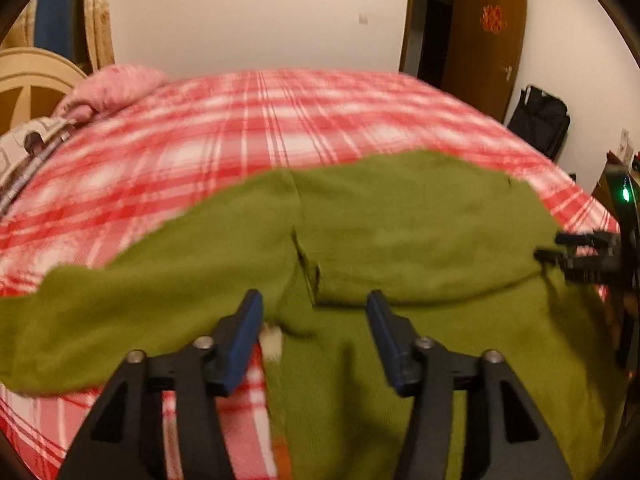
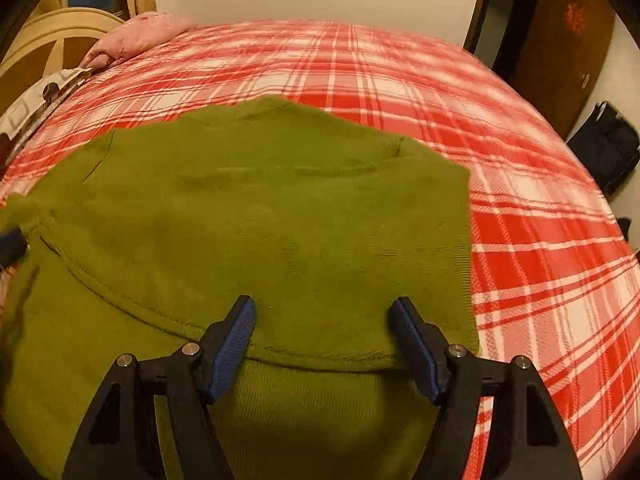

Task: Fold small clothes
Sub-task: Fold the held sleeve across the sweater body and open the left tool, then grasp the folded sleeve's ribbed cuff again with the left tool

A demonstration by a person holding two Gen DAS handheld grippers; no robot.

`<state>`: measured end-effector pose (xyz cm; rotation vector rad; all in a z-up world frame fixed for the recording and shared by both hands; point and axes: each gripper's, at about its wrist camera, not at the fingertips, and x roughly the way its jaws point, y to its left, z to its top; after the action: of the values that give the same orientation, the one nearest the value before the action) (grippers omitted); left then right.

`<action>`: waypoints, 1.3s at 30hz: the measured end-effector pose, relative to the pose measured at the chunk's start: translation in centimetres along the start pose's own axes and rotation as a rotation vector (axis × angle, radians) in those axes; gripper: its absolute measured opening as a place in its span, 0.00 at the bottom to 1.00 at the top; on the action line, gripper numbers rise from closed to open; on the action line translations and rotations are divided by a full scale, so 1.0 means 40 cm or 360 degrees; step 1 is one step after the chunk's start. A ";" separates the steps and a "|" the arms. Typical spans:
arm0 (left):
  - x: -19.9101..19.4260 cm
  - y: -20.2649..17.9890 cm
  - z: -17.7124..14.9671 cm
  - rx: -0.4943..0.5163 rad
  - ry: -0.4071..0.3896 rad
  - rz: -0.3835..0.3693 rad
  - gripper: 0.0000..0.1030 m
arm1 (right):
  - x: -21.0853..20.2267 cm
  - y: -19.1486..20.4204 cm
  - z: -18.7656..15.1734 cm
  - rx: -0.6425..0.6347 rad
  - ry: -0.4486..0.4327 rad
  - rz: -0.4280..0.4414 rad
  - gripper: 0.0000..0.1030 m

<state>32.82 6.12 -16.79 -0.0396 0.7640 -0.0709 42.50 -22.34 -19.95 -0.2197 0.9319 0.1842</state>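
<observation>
An olive-green garment (image 2: 256, 220), soft and knit-like, lies spread over a bed covered by a red-and-white plaid blanket (image 2: 520, 216). Its upper layer is folded back over the lower one, so a stitched hem (image 2: 120, 292) curves across the cloth just ahead of the right tool (image 2: 323, 312). That tool hangs above the fold with its blue-padded jaws spread wide and nothing pinched between them; its pads are clear of the fabric. In the left wrist view the left tool (image 1: 315, 306) is likewise released, jaws apart over a seam (image 1: 308, 268) where two parts of the garment (image 1: 400, 220) meet, with no cloth caught in them. A small white tag (image 1: 273, 342) shows beside the left tool's left pad, at the edge of the green cloth. The right tool (image 1: 568, 246) appears at the far right of that view, over the garment's edge. A sleeve-like part of the garment trails toward the left of the bed. At the head of the bed lie a pink pillow (image 1: 112, 88) and a patterned cushion (image 1: 28, 148). A brown door (image 1: 484, 36) stands open behind, with a black bag (image 1: 540, 120) beside the wall.
</observation>
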 end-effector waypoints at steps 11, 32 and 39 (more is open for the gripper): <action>0.131 -0.010 0.014 0.0031 0.0206 0.0242 0.73 | -0.026 0.168 0.062 -0.0169 -0.0061 0.0150 0.69; -0.150 0.348 -0.100 -0.0257 -0.0038 0.0487 0.91 | 0.050 0.505 0.105 -0.0344 0.0062 0.0526 0.70; -0.200 0.565 -0.169 -0.0508 -0.0046 0.0746 0.91 | 0.031 0.577 0.082 -0.0420 -0.0015 0.0516 0.70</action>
<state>23.49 29.20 -17.55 -0.1630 0.7332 0.4965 39.95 0.80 -21.54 -0.3099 0.9290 0.6090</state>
